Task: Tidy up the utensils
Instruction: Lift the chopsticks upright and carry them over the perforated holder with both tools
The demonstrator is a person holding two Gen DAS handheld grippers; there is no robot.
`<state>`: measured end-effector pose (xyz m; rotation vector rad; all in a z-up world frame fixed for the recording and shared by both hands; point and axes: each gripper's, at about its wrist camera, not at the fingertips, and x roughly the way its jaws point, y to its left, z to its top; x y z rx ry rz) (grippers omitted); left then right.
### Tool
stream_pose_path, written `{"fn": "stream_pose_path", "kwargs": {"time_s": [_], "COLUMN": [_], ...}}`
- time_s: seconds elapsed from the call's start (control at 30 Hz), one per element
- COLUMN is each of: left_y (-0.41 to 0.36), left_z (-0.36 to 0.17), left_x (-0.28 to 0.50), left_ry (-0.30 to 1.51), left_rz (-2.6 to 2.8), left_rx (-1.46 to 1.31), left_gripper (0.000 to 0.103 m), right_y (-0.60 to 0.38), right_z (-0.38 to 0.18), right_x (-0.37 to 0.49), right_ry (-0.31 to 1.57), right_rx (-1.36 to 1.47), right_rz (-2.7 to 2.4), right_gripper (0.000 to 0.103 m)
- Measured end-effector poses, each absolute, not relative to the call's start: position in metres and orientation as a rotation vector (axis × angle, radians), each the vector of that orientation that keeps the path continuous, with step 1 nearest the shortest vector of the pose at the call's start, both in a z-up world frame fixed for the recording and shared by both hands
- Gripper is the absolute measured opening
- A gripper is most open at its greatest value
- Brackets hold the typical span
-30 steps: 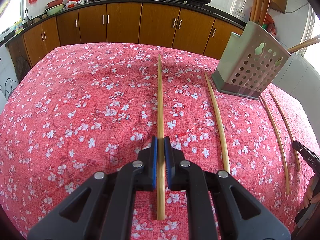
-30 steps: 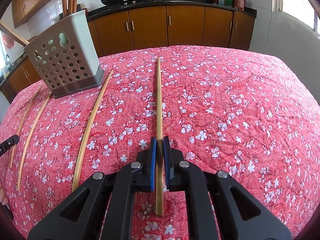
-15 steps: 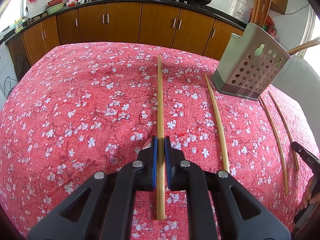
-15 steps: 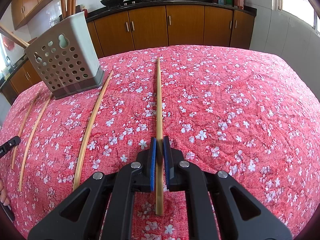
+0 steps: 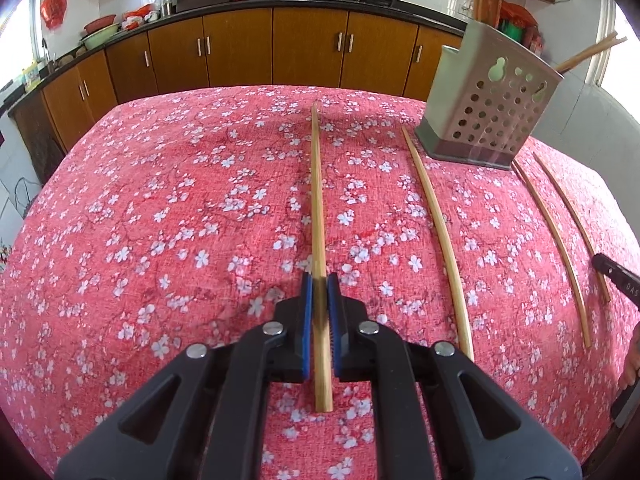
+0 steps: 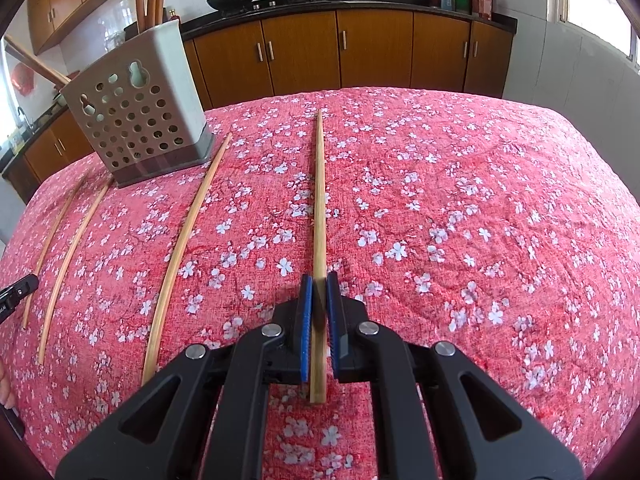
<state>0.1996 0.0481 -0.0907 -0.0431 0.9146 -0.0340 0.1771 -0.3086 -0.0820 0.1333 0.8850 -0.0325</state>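
Left grip: left gripper (image 5: 320, 280) was clamped on a chopstick (image 5: 318, 208), blue pads pressed on both sides near its thick end, a short stub behind the pads

Right grip: right gripper (image 6: 319, 280) was likewise clamped on its own chopstick (image 6: 319, 200), same hold near the butt

Why held so: judged, a grip near the butt left the long thin end free ahead to lead into the holder

Pose: both grippers sat low over the red floral tablecloth (image 5: 160, 220), fingers aimed forward along each stick; whether the sticks had cleared the cloth could not be told

Holder: perforated utensil holder (image 5: 492, 116) stood ahead and to the right of the left gripper; ahead-left of the right one (image 6: 136, 116), several sticks already upright in it

Loose sticks: three more chopsticks (image 5: 440, 236) lay on the cloth between the two grippers, near the holder's base

Task state: judged part done
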Motion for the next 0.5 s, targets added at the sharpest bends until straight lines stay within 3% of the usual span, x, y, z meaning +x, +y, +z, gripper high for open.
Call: {"fn": "stream_pose_path", "kwargs": {"time_s": [0.1, 0.5], "left_y": [0.048, 0.056], "left_z": [-0.083, 0.034], "left_x": [0.196, 0.177], "left_ry": [0.882, 0.536], "left_rz": [-0.027, -0.040], "left_rx": [0.001, -0.099], "left_gripper": [0.009, 0.009], "right_y": [-0.309, -0.316], "right_z": [-0.068, 0.032], "right_x": [0.173, 0.156], "right_ry": [0.837, 0.510], "right_rx": [0.133, 0.141], "right_rz": [-0.035, -0.031], "right_gripper": [0.008, 0.008]}}
